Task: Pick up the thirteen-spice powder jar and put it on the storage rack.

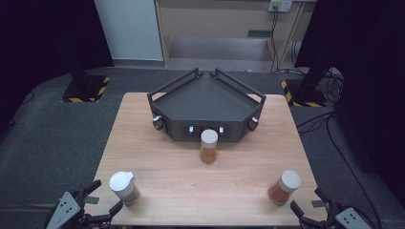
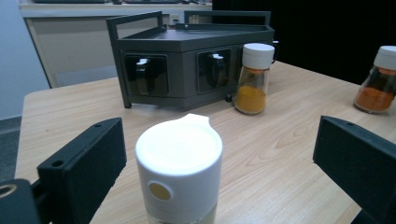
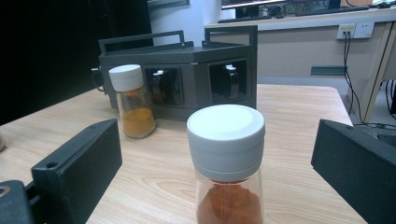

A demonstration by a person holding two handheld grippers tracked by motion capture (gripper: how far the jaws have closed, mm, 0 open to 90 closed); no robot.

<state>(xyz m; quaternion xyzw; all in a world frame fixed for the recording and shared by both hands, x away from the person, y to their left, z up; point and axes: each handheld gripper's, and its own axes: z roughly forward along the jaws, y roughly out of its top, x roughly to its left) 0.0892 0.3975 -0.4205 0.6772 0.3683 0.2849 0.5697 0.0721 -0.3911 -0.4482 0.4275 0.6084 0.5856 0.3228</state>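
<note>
Jaws of both grippers stood wide and touched nothing, the left gripper framing a white spouted-lid jar and the right gripper a red-powder jar, each apparently lined up for grasping, well short of the dark rack, whose front an orange-powder jar nearly touched.

Wooden table on grey carpet. Dark angular rack with rails at table's far side, front faces holding recessed knobs. Jar of yellow-orange powder, white cap, upright just before rack's front. Wall socket with cables behind. Black stand base with yellow-black stripes on floor, far left.
</note>
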